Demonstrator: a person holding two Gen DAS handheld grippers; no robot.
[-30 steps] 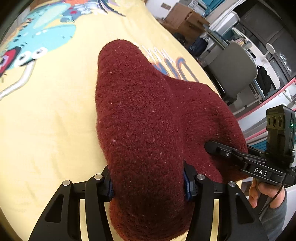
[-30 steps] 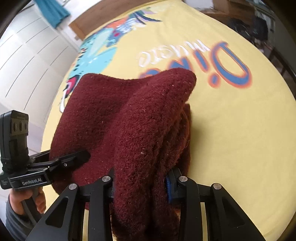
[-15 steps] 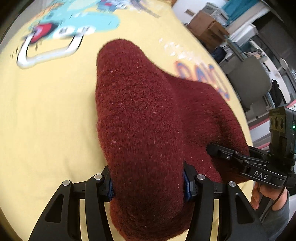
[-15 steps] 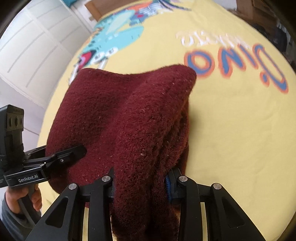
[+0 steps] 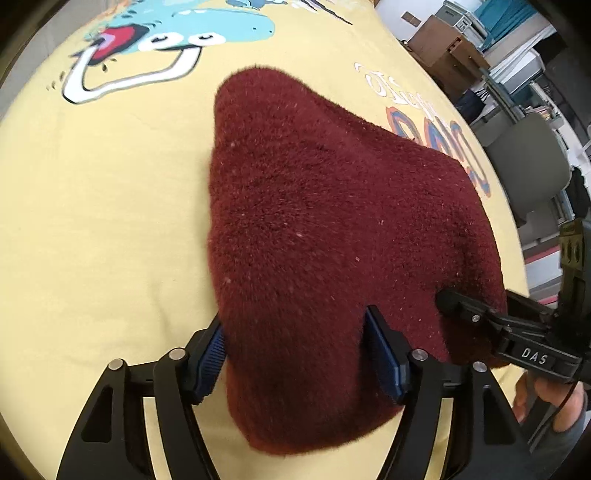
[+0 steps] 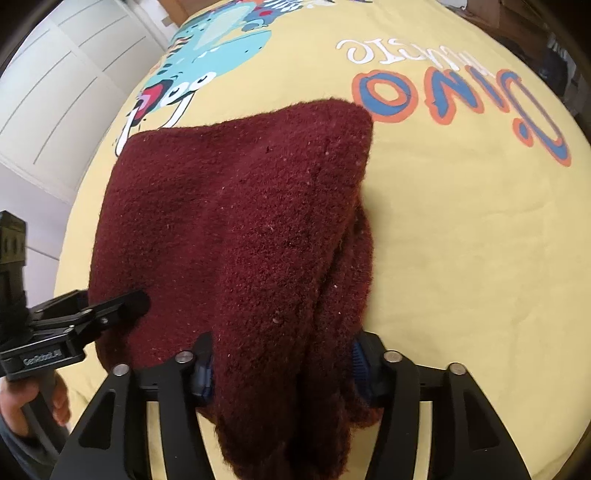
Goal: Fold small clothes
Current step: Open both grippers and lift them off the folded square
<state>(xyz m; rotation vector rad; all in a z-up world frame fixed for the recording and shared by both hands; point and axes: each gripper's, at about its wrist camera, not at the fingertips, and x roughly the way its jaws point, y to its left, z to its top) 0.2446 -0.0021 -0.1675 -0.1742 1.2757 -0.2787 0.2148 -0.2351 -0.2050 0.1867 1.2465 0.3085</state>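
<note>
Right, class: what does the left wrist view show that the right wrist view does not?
Only the left wrist view: stacked cardboard boxes and a grey chair beyond the yellow sheet.

Only the right wrist view: white panelled doors, the sheet's orange-and-blue lettering in full, and the layered side edge of the dark red garment.

Both: the garment lying between the fingers of the left gripper and right gripper, whose fingers have just been opening, plus the blue cartoon dinosaur.
</note>
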